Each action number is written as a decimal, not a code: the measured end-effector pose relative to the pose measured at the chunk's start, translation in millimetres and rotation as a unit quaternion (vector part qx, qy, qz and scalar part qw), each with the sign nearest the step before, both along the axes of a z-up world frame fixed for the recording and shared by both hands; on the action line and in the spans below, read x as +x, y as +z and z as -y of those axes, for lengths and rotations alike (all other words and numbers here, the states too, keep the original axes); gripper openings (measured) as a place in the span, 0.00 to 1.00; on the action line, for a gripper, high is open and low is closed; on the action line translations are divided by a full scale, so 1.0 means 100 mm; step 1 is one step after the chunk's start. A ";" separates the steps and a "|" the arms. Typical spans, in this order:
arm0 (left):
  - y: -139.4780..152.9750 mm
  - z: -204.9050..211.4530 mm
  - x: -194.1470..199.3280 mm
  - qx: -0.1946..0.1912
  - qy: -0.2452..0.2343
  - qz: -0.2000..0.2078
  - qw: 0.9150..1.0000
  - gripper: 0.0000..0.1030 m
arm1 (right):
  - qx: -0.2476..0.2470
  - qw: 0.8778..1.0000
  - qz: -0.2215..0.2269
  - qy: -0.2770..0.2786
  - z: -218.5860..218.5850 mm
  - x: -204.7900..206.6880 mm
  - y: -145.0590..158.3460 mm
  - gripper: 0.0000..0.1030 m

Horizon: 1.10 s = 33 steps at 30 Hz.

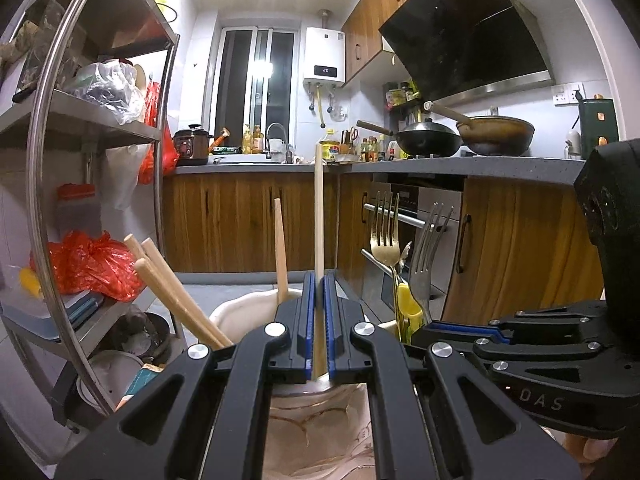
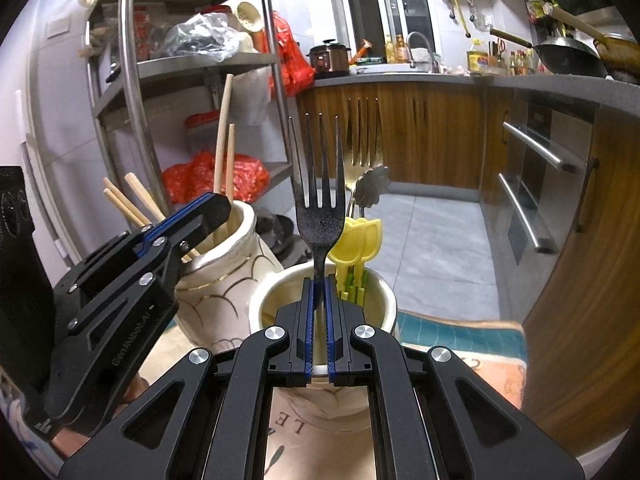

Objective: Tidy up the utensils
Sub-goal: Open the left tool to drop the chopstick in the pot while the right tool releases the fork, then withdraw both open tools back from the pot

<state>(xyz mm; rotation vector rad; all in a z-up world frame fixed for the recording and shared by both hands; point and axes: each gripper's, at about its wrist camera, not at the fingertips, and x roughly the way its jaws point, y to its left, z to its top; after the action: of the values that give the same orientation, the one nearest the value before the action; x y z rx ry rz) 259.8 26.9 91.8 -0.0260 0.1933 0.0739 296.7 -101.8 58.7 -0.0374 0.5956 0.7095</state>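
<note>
While clamping chopstick, left claw level

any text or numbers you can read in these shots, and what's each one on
"20": lit display on the white water heater.
"DAS": end of a longer marking on the body of the right gripper.
"GenRobot.AI": side of the left gripper.
"LE": start of a word on the cream cup; the rest is hidden.
Bottle labels on the counter: too small to read.
</note>
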 end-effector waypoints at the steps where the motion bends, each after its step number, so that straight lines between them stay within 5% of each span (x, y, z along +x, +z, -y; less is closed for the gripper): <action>1: 0.01 0.00 0.00 0.001 0.001 -0.001 1.000 0.04 | 0.000 1.000 -0.001 -0.001 0.00 0.00 -0.01 0.06; 18: 0.03 -0.02 0.02 -0.005 -0.008 -0.007 1.000 0.07 | -0.002 1.000 -0.005 0.000 -0.02 0.01 -0.02 0.07; 22: 0.04 0.00 -0.06 -0.001 -0.014 0.005 1.000 0.28 | 0.003 1.000 0.000 0.003 -0.01 -0.02 0.01 0.11; 29: 0.06 0.04 -0.19 0.008 -0.026 0.008 1.000 0.30 | 0.012 1.000 0.019 -0.001 0.07 -0.11 0.09 0.11; 33: 0.10 0.02 -0.37 0.013 -0.027 0.025 0.999 0.55 | 0.027 0.999 0.038 -0.011 0.20 -0.22 0.11 0.20</action>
<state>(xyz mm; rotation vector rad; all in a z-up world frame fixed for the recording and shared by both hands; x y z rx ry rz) 222.9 24.9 102.3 0.0031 0.1436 0.0216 274.6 -121.8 69.7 -0.0079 0.5041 0.6995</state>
